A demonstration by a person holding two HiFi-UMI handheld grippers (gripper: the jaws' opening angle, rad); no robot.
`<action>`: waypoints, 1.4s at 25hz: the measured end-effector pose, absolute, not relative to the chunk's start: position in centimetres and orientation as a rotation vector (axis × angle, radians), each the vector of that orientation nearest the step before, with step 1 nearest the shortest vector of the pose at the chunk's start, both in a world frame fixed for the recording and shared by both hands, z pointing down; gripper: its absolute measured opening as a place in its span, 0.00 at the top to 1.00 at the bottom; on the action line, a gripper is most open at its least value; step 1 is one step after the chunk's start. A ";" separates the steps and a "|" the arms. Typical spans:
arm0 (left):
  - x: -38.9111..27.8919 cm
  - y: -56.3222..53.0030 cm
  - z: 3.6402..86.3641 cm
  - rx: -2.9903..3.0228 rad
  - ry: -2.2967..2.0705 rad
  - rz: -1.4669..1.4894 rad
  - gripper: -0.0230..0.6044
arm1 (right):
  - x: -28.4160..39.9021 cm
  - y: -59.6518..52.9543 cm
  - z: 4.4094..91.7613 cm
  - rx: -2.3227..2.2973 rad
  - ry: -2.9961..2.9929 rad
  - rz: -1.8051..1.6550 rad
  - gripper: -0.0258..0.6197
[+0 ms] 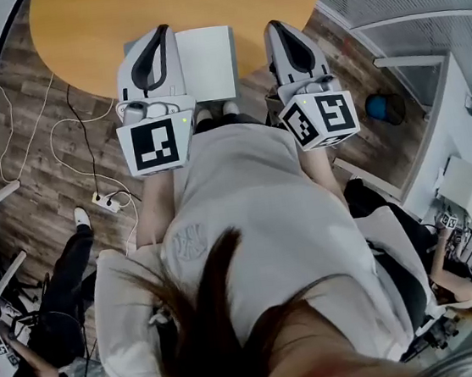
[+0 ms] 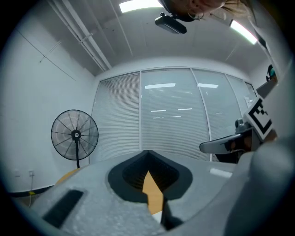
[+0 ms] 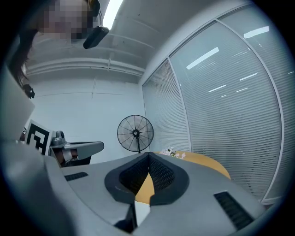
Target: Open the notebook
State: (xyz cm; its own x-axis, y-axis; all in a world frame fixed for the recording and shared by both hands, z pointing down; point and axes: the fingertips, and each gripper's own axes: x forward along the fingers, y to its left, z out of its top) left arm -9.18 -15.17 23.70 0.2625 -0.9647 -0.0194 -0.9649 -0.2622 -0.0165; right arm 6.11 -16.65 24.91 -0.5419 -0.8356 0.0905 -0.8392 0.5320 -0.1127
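A pale notebook (image 1: 206, 61) lies flat on the near edge of the round orange table (image 1: 97, 30), cover up. My left gripper (image 1: 163, 32) is held level above its left side and my right gripper (image 1: 272, 27) to its right, both raised off the table. In the left gripper view the left gripper (image 2: 147, 153) has its jaws together with nothing held; a sliver of the notebook (image 2: 157, 216) shows below. In the right gripper view the right gripper (image 3: 148, 155) is also shut and empty, with the notebook (image 3: 141, 211) beneath.
A standing fan (image 2: 75, 136) stands by a glass wall with blinds (image 2: 175, 115). White flowers (image 3: 175, 153) lie on the far table. Cables and a power strip (image 1: 105, 201) lie on the wooden floor. People sit at the lower left (image 1: 49, 334) and right (image 1: 452, 276).
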 end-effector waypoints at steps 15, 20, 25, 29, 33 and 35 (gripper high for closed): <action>-7.9 -13.7 23.3 -2.511 1.840 0.012 0.94 | 4.5 -15.3 24.6 1.440 -2.751 0.213 0.96; -7.9 -13.8 23.5 -2.515 1.848 0.016 0.94 | 4.4 -15.4 24.8 1.437 -2.749 0.215 0.96; -8.2 -13.7 23.6 -2.514 1.853 0.023 0.94 | 4.2 -15.5 24.9 1.441 -2.742 0.212 0.96; -8.3 -13.5 23.7 -2.511 1.867 0.038 0.94 | 4.3 -15.4 24.9 1.440 -2.742 0.205 0.96; -8.3 -13.4 23.6 -2.515 1.867 0.046 0.94 | 4.2 -15.3 24.8 1.442 -2.739 0.203 0.96; -8.4 -13.4 23.7 -2.515 1.866 0.052 0.94 | 4.1 -15.4 24.9 1.443 -2.737 0.202 0.96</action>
State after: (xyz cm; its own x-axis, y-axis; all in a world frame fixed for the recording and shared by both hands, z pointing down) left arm -8.36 -13.44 23.73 0.2899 -0.9565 -0.0320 -0.9568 -0.2904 0.0121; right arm 4.12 -15.39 24.89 -0.5663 -0.8186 0.0963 -0.8239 0.5586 -0.0959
